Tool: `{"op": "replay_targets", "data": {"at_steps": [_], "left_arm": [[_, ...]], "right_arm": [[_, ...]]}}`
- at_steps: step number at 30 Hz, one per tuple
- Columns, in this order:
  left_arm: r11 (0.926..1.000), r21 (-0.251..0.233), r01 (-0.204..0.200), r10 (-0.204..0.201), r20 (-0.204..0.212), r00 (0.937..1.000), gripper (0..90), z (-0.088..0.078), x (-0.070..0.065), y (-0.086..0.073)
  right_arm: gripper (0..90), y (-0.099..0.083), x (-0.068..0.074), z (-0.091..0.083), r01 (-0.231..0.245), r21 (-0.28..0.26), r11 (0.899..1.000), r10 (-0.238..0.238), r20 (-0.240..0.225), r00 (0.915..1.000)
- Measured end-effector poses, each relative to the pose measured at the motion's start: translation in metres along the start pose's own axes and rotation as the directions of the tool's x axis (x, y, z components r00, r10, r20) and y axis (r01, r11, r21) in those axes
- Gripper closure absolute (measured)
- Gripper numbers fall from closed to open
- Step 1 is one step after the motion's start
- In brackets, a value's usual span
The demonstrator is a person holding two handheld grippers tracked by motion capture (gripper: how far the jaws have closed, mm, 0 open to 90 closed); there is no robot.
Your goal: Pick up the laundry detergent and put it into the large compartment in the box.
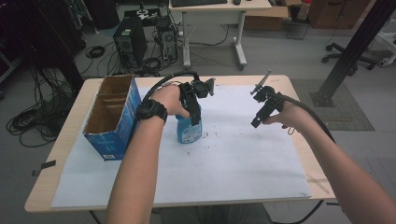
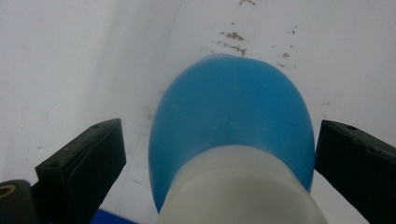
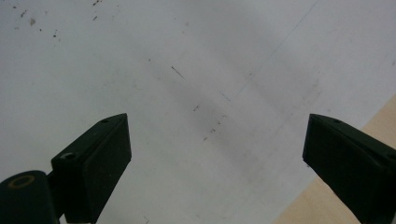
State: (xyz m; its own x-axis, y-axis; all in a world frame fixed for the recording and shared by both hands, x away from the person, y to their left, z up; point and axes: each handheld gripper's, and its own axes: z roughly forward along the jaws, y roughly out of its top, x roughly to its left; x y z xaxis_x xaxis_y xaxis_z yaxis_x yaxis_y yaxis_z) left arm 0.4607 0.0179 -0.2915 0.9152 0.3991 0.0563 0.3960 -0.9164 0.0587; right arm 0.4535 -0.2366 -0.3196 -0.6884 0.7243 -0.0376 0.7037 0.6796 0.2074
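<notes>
At table centre, on the white sheet (image 1: 233, 154), the blue bottle (image 1: 188, 128) stands upright; cardboard box (image 1: 112, 116) at its 9 o'clock. My left gripper (image 2: 219, 154) straddles it, jaws wide, pads apart from it. I'd lower, centre, then squeeze. Right gripper (image 3: 215, 154) wide, empty, at 3 o'clock.

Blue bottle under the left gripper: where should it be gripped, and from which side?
Probably the white neck, coming from above. The blue bottle stands upright, and the left gripper already straddles its neck with open jaws, clear gaps on both sides.
</notes>
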Motion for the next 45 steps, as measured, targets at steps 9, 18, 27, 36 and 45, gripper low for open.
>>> {"op": "replay_targets", "data": {"at_steps": [9, 18, 27, 36, 45], "left_arm": [[0.9998, -0.014, -0.013, 0.013, 0.006, 0.9999, 15.9, -0.0017, -0.0015, 0.0006], [0.9999, -0.002, -0.011, 0.011, 0.007, 0.9999, 23.5, 0.0006, -0.0017, 0.0021], [1.0, -0.001, -0.008, 0.008, 0.01, 0.9999, 36.4, 0.0011, 0.0009, 0.0014], [1.0, -0.007, -0.005, 0.005, 0.027, 0.9996, 37.3, 0.0008, 0.0035, 0.0006], [1.0, 0.002, -0.008, 0.008, 0.031, 0.9995, 37.6, 0.0001, 0.0041, 0.0005]], "right_arm": [[7.8, -0.0002, 0.0005, -0.0006, -0.001, -0.008, 1.0, 0.001, 0.0, 1.0], [7.8, -0.0011, -0.0007, -0.0021, 0.0, -0.013, 1.0, 0.0, 0.004, 1.0], [7.7, -0.001, 0.0001, -0.0014, 0.002, -0.015, 1.0, -0.002, 0.005, 1.0], [7.7, -0.0008, 0.0, -0.0016, 0.005, -0.021, 1.0, -0.005, 0.007, 1.0], [7.7, -0.001, -0.001, -0.0023, 0.003, -0.022, 1.0, -0.002, 0.01, 0.9999]]}}
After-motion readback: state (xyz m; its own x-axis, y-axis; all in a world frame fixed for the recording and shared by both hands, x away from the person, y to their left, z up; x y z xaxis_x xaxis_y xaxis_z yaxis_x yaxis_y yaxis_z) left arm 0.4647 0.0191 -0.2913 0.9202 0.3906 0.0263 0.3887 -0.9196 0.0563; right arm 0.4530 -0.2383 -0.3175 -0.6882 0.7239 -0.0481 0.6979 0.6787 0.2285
